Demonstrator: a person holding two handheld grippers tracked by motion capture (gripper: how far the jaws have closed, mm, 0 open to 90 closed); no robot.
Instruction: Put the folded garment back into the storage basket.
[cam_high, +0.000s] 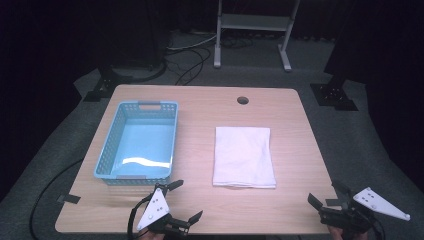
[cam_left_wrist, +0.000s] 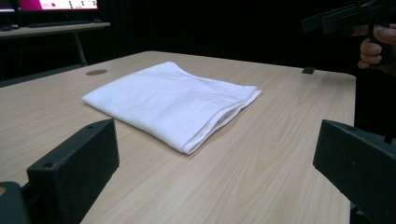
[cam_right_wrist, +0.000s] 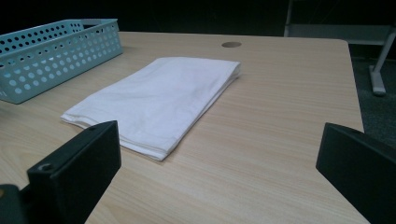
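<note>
A folded white cloth (cam_high: 244, 156) lies flat on the wooden table (cam_high: 295, 115), right of centre; it also appears ahead of the jaws as the cloth (cam_left_wrist: 173, 100) and the cloth (cam_right_wrist: 159, 100). A light blue perforated basket (cam_high: 137, 142) stands empty at the left, seen again as the basket (cam_right_wrist: 51, 51). My left gripper (cam_high: 186, 200) rests near the front edge below the basket, open with nothing between its jaws. My right gripper (cam_high: 327, 194) sits at the front right corner, open and empty, right of the cloth's near corner.
A round cable hole (cam_high: 243, 100) is in the table's far side. A metal stand (cam_high: 252, 30) and cables lie on the floor behind. The other hand with its gripper (cam_left_wrist: 355, 18) shows at the upper right in the left gripper view.
</note>
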